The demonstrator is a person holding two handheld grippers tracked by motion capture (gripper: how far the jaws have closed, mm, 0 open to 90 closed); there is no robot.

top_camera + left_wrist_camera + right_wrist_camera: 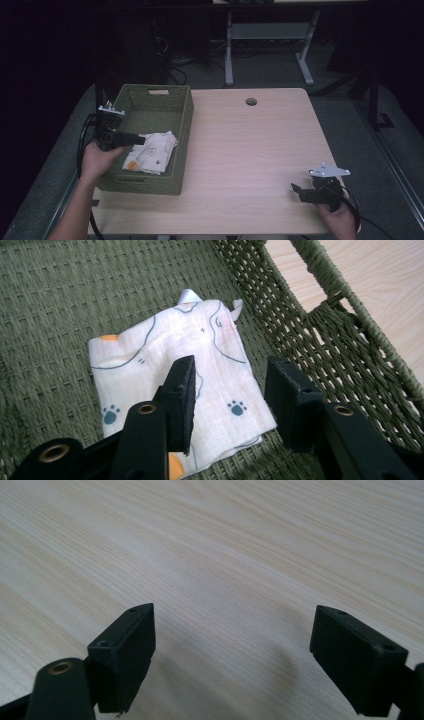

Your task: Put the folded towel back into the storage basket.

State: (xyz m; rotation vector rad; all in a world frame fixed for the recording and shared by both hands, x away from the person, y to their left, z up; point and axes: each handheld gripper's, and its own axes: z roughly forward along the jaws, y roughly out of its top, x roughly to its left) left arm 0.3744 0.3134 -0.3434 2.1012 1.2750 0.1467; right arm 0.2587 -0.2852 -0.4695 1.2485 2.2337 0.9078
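A dim room surrounds a pale wood-grain counter point(250, 150); beyond its far edge I see a grey carpeted floor, loose cables and the white legs of another desk point(229, 50). A small round cable hole point(251, 101) sits near the counter's far edge.

On the left of the counter stands an olive-green woven rectangular basket point(182, 130), with a handle slot in its far wall. Inside it, on the woven floor toward the near right corner, lies a folded cream cloth printed with orange patches, dark outlines and blue paw marks point(150, 151). From the left gripper view the cloth point(170, 370) lies flat against the basket floor, close to the basket's right wall point(300, 325).

My left tongs point(136, 140), held in the left hand point(100, 157), reach over the basket's left rim and hang above the cloth. Their jaws stand moderately apart, with nothing between them; I cannot tell for certain whether the jaw tips touch the fabric.

My right tongs point(298, 191), held in the right hand point(337, 215), rest low over bare counter at the near right, well apart from the basket. In the right gripper view their jaws are spread wide over plain wood point(225, 555), holding nothing.
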